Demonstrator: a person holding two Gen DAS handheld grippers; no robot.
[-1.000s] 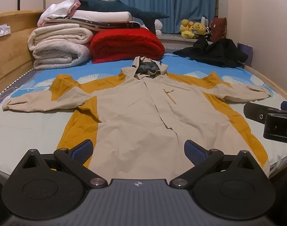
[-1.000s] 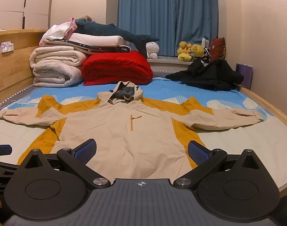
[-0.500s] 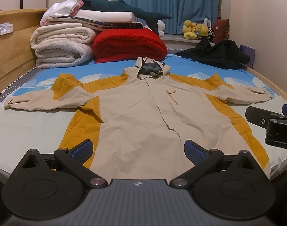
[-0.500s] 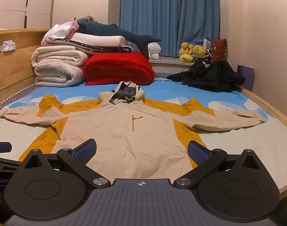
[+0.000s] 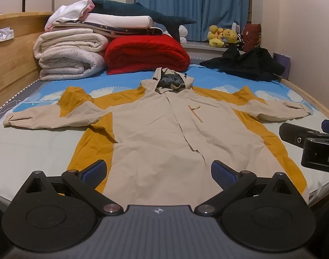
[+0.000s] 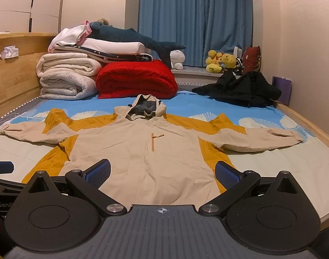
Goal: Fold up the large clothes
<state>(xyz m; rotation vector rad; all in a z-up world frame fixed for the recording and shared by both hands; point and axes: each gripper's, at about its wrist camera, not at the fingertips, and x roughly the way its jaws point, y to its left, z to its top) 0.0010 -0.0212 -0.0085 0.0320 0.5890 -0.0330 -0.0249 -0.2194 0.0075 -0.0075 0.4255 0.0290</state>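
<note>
Currently the beige-and-mustard hooded jacket (image 5: 162, 133) lies flat and face-up on the bed (image 5: 35, 146), hood toward 12 o'clock, hem toward 6 o'clock, both sleeves spread out to 9 and 3 o'clock. Left gripper (image 5: 158, 171) hovers at the hem with fingers spread wide, nothing between them; right gripper (image 6: 162, 172) likewise, fingers apart and empty, just above the hem. No fold made yet, so the task looks to be at its start. Risks, as judged: the fabric looks thin and slick, so a pinch at the hem may catch only the top layer and leave the back panel behind, giving a skewed fold. The front closure (image 5: 186, 133) already puckers along the centre; dragging could open it further. The two grippers sit close side by side, so crossing toward a sleeve may make them collide. Long sleeves could trail or bunch if lifted from the cuff alone. Red blanket (image 6: 136, 79) and black garment (image 6: 240, 88) at 12 and 2 o'clock lie well apart, unlikely to snag.
</note>
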